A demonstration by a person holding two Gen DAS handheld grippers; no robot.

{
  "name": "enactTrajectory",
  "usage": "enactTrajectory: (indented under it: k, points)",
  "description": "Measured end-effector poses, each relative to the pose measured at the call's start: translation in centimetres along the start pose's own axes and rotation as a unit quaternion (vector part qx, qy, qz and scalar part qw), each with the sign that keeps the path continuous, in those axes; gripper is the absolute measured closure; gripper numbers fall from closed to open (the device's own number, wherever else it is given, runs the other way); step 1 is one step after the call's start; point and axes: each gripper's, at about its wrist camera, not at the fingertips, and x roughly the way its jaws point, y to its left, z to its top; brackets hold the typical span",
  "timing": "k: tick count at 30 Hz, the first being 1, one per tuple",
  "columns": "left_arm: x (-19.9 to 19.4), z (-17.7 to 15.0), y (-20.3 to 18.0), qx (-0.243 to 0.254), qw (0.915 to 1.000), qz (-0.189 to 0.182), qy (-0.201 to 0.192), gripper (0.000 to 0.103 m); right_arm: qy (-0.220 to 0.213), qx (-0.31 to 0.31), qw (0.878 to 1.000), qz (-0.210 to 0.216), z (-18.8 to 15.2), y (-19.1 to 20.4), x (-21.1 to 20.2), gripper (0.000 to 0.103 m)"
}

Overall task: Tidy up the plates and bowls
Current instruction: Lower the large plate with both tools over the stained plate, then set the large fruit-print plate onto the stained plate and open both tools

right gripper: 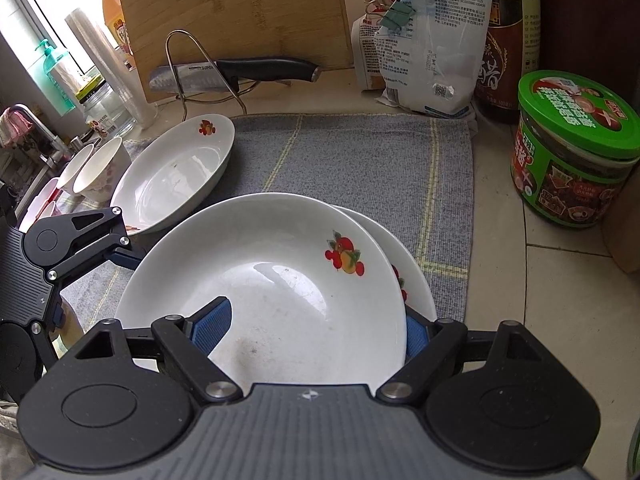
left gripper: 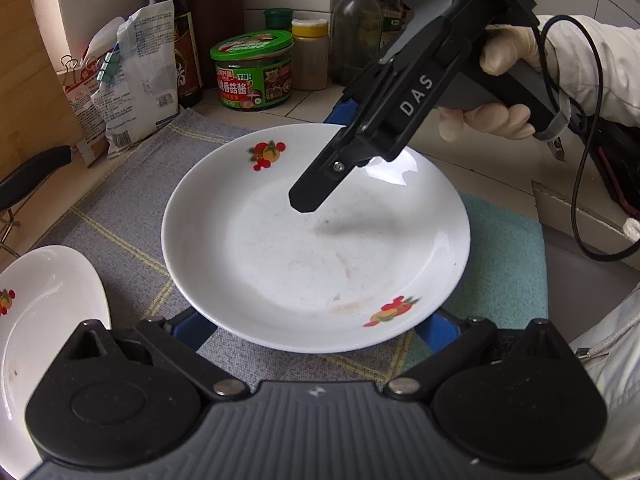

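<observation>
A white plate (right gripper: 280,280) with fruit decals lies askew on a second like plate (right gripper: 420,276), on the grey cloth (right gripper: 340,152). My right gripper (right gripper: 314,330) is shut on the upper plate's near rim. Its left blue pad lies inside the plate and its right pad sits outside the rim. In the left wrist view the same plate (left gripper: 304,248) fills the middle, and the right gripper (left gripper: 320,156) reaches over its far rim. My left gripper (left gripper: 316,330) stands open. Its blue fingertips are tucked under the plate's near rim and are partly hidden.
A third decal plate (right gripper: 176,176) lies on the cloth to the left, with white bowls (right gripper: 100,172) beyond it by the sink. Along the back stand a knife (right gripper: 240,74) on a wire rack, a cutting board, clipped bags and bottles. A green-lidded jar (right gripper: 576,152) is at the right.
</observation>
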Motion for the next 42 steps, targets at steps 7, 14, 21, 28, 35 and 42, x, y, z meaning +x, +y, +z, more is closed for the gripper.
enactTrajectory:
  k: [7, 14, 21, 28, 35, 42]
  points:
    - [-0.17, -0.02, -0.02, 0.006, 1.0, 0.002, 0.007, 0.001, 0.005, -0.005, 1.0, -0.005, 0.03, 0.33, 0.15, 0.011]
    - [-0.4, -0.08, -0.04, 0.012, 0.9999, 0.009, 0.006, 0.001, 0.005, -0.002, 1.0, -0.005, 0.14, 0.24, 0.19, 0.01]
    - [-0.55, -0.15, 0.03, 0.016, 0.9998, 0.011, 0.007, 0.001, 0.008, -0.001, 1.0, -0.007, 0.2, 0.24, 0.11, 0.01]
    - [-0.53, -0.1, 0.29, 0.016, 0.9997, 0.014, 0.009, 0.001, 0.008, 0.006, 1.0, 0.002, 0.14, 0.06, -0.1, 0.004]
    - [-0.51, -0.1, 0.54, 0.014, 0.9997, 0.014, 0.012, 0.001, 0.011, 0.005, 1.0, -0.003, 0.16, 0.21, -0.34, 0.003]
    - [-0.32, -0.19, 0.53, 0.014, 0.9998, 0.011, 0.012, 0.001, 0.01, 0.006, 1.0, -0.005, 0.11, 0.15, -0.7, 0.002]
